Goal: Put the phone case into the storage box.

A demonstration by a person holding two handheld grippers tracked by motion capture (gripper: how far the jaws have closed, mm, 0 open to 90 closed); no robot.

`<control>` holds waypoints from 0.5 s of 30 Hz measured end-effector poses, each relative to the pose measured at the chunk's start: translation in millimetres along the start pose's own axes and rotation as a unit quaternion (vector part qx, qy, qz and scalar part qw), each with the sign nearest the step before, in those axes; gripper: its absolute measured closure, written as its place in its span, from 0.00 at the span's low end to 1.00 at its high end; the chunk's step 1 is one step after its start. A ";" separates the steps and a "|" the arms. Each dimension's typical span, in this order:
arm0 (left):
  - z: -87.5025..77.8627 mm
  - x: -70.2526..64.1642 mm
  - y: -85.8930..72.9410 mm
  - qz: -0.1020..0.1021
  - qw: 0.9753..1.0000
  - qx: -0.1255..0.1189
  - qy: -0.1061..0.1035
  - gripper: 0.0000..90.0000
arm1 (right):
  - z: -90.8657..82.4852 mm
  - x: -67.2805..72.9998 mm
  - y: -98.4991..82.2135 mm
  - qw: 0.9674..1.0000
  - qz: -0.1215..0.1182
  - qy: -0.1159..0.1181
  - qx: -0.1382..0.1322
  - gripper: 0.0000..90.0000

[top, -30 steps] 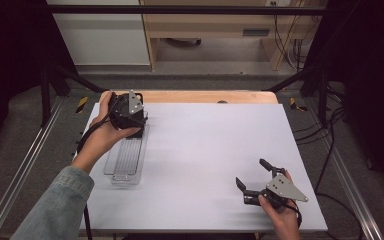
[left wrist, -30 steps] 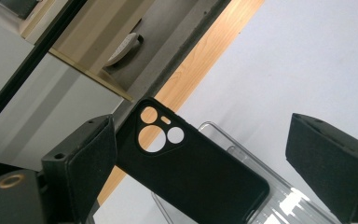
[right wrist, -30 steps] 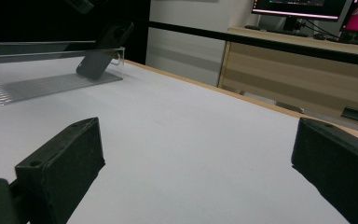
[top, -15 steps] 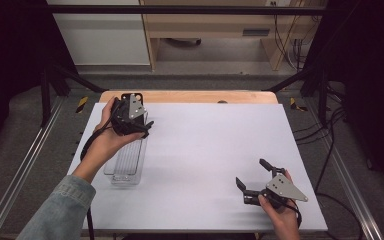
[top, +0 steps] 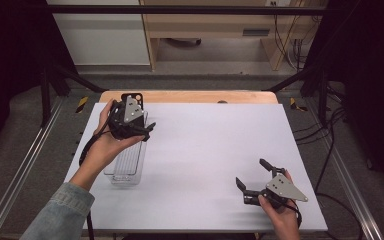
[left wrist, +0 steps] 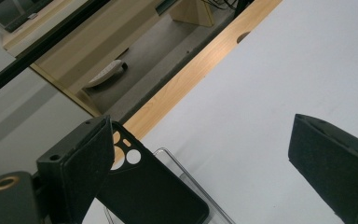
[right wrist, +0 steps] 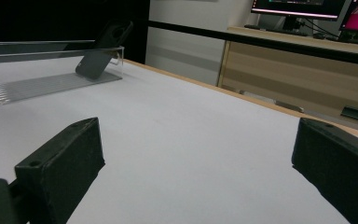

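A black phone case with round camera cut-outs [left wrist: 144,186] leans tilted against the far end of a clear plastic ribbed tray [top: 126,165], which lies along the left edge of the white surface [top: 210,150]. The left gripper [top: 142,131] hovers just above that end of the tray, fingers [left wrist: 81,172] spread wide and gripping nothing — the case sits beside one of them. The right gripper [top: 255,177] rests well apart near the front right corner, fingers [right wrist: 60,163] wide open and empty.
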State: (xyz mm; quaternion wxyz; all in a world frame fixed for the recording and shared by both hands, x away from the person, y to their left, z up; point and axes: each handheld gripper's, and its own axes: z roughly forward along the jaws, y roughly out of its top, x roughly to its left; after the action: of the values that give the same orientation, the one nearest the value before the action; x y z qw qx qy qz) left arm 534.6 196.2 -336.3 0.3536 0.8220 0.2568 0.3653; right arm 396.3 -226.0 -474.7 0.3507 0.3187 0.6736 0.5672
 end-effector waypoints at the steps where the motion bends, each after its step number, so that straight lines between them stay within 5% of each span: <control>1: -1.5 0.4 -0.5 -0.003 1.000 -0.003 0.000 0.07 | 0.0 0.1 0.0 1.000 0.000 0.000 0.001 0.03; 10: -19.0 5.9 -8.5 -0.063 0.997 -0.043 -0.009 0.06 | -0.5 0.2 0.3 1.000 0.000 0.000 0.000 0.03; 15: -25.6 6.2 -11.2 -0.072 0.996 -0.057 -0.007 0.05 | -0.8 0.2 0.4 1.000 0.000 -0.001 0.000 0.03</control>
State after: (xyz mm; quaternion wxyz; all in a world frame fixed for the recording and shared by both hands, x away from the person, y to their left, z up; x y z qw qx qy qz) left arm 516.5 217.4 -329.9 0.4273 0.7821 0.2918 0.3473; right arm 395.6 -226.3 -474.3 0.3514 0.3198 0.6729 0.5669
